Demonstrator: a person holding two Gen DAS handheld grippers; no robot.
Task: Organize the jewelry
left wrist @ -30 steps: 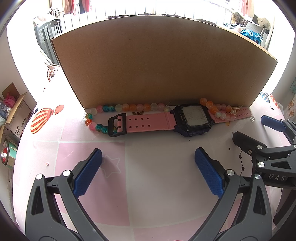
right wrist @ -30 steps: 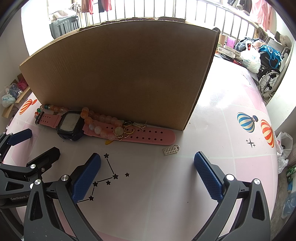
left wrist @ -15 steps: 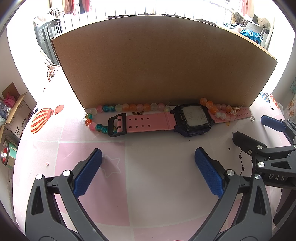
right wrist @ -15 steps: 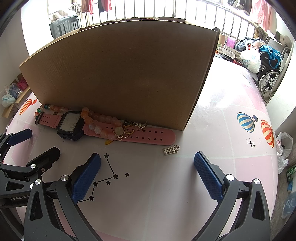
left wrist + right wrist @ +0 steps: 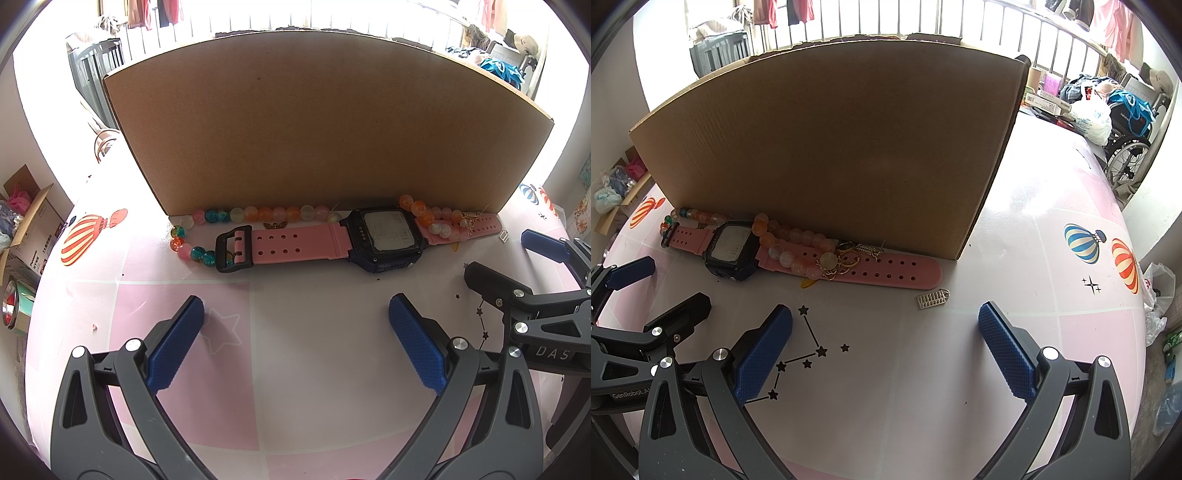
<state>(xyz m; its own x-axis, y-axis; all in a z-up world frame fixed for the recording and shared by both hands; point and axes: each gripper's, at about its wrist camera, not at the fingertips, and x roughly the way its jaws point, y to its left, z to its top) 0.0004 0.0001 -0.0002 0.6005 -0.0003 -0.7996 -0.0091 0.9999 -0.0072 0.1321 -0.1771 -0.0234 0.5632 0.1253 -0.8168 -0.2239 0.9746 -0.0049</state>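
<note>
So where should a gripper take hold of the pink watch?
Probably the bare holed strap between buckle and case of the watch, pinched across its width from above. It lies flat and clear there; the other strap end is under beads.

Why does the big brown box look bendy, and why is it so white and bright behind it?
Left wrist view: the fisheye lens bows the cardboard box into a curve, and the window behind is washed out to white by daylight. Right wrist view: the same bend shows, daylight glares off the table right of the box, and the watch sits sharp in the box's shade.
</note>
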